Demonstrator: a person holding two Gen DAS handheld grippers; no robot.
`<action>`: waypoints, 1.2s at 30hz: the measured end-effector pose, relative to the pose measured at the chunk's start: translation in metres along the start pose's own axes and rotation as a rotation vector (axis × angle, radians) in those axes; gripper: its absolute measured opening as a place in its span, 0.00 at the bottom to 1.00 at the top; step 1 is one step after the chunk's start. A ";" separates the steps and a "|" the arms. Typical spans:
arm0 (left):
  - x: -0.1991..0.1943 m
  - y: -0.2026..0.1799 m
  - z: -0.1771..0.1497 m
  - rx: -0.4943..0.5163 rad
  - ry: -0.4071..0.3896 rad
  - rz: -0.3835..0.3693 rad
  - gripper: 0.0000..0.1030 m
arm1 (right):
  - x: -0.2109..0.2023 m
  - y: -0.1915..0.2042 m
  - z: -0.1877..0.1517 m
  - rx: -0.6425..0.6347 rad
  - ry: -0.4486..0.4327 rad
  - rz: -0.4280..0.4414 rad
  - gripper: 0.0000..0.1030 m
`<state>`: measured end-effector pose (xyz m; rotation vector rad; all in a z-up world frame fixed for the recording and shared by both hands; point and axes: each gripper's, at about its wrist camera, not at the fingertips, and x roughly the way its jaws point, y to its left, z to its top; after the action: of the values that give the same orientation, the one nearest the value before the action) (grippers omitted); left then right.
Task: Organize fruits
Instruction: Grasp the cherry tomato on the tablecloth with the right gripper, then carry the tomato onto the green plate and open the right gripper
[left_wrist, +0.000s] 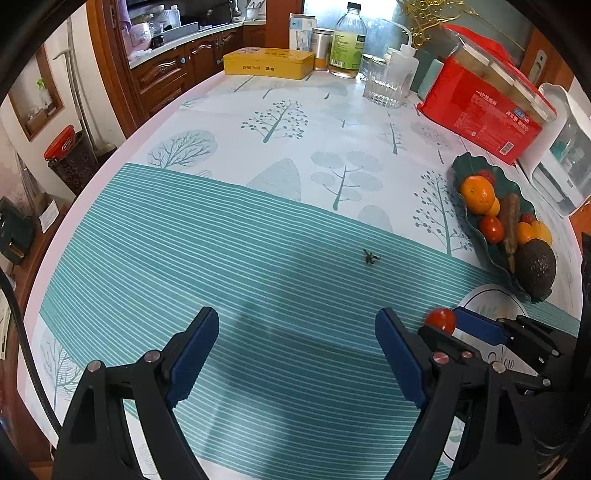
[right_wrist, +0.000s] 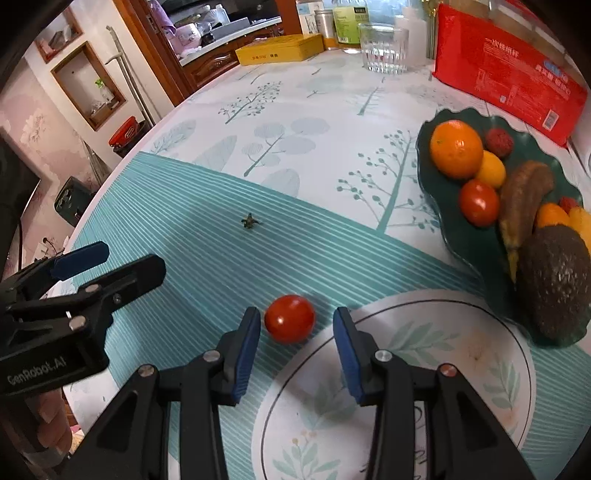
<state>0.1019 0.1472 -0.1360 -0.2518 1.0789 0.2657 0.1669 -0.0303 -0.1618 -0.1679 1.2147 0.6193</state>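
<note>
A red cherry tomato (right_wrist: 290, 318) lies on the striped teal tablecloth between the blue pads of my right gripper (right_wrist: 297, 322), with small gaps on both sides, so it stands open. The same tomato (left_wrist: 440, 320) shows in the left wrist view beside the right gripper (left_wrist: 448, 325). My left gripper (left_wrist: 295, 321) hovers open over bare cloth with nothing between its fingers; it appears at the left as the left gripper (right_wrist: 129, 258). A dark green leaf-shaped plate (right_wrist: 476, 245) at the right holds an orange (right_wrist: 457, 149), another tomato (right_wrist: 479, 202), a brown banana (right_wrist: 524, 199) and an avocado (right_wrist: 557, 284).
A small green tomato stem (right_wrist: 251, 221) lies on the cloth. At the back stand a red package (right_wrist: 509, 70), a glass (right_wrist: 384, 48), a bottle (left_wrist: 347, 44) and a yellow tin (left_wrist: 269, 62). A white appliance (left_wrist: 565, 155) is far right. The table's curved edge (left_wrist: 110, 155) runs along the left.
</note>
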 end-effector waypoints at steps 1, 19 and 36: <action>0.000 -0.001 0.000 0.001 0.002 -0.002 0.83 | 0.000 0.001 0.000 -0.005 -0.003 -0.001 0.36; -0.017 -0.048 -0.004 0.100 0.034 -0.059 0.86 | -0.050 -0.020 -0.023 0.036 -0.058 0.008 0.26; -0.074 -0.163 0.085 0.316 -0.120 -0.182 0.94 | -0.151 -0.131 0.036 0.176 -0.238 -0.138 0.26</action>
<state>0.1944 0.0151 -0.0203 -0.0489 0.9566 -0.0534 0.2343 -0.1757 -0.0371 -0.0281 1.0122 0.3973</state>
